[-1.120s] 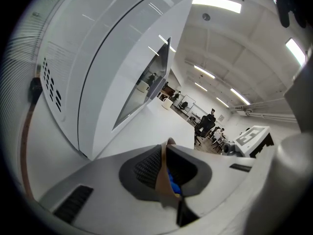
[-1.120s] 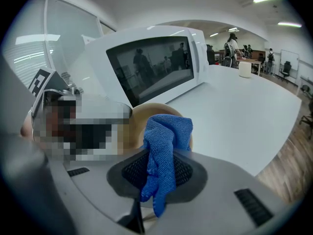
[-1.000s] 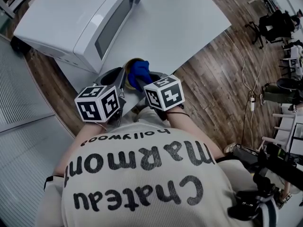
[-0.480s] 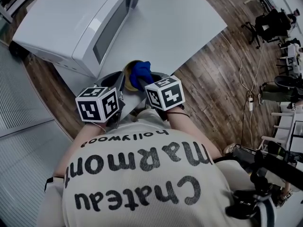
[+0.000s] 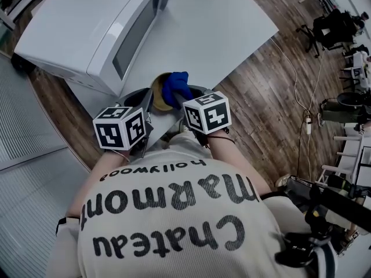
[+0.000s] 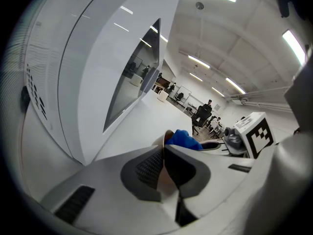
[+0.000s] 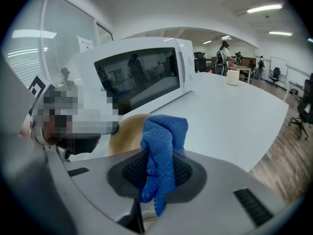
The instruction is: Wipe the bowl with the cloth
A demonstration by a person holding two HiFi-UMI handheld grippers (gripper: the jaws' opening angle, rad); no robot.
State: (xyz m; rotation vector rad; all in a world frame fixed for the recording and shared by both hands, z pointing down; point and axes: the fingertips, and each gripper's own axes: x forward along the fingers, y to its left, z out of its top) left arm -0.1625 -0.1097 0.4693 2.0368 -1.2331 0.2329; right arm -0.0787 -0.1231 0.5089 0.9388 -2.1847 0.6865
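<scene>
Tan round bowl (image 5: 157,92) sat tipped on edge at the near edge of the white table (image 5: 232,33), beside the white microwave (image 5: 87,28). Left gripper (image 6: 164,148) was clamped on its rim. Right gripper (image 7: 157,155) was pinched on the bunched blue knit cloth (image 7: 164,131), at the bowl's inner face.

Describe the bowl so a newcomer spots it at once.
Find the white microwave on the white table. By its door, at the table's near edge, is the bowl: the only tan round thing, rim pinched in the left claw, blue cloth beside it.
</scene>
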